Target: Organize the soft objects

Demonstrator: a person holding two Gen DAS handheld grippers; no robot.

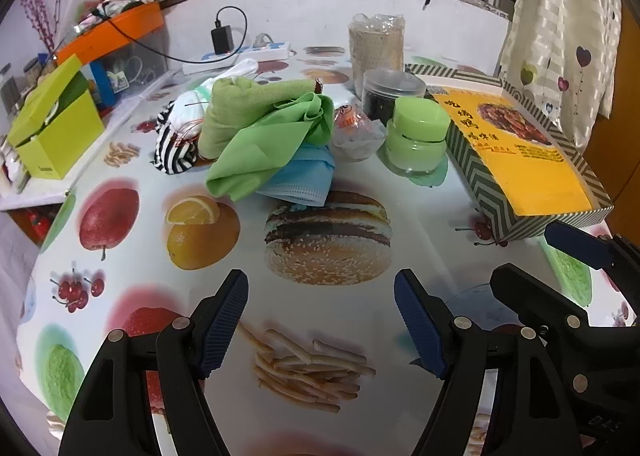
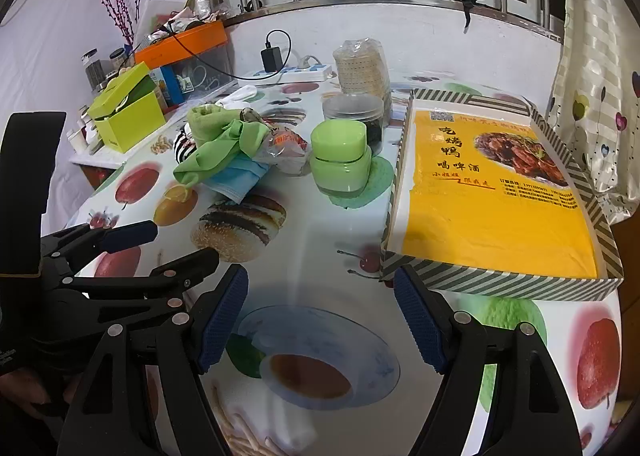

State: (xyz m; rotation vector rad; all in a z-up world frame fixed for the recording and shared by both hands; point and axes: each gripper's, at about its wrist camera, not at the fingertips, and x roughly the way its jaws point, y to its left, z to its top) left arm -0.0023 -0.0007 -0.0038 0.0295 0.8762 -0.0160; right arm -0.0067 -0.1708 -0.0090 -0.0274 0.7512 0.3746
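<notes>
Several soft things lie heaped at the far middle of the table: a green cloth draped over a rolled green towel, a blue face mask beneath, and striped fabric to the left, perhaps socks. All look light and limp, likely to sag and drag neighbours along. Pinching a bunched fold of the top cloth seems safest. Left gripper and right gripper hover near, fingers spread wide, holding nothing.
</notes>
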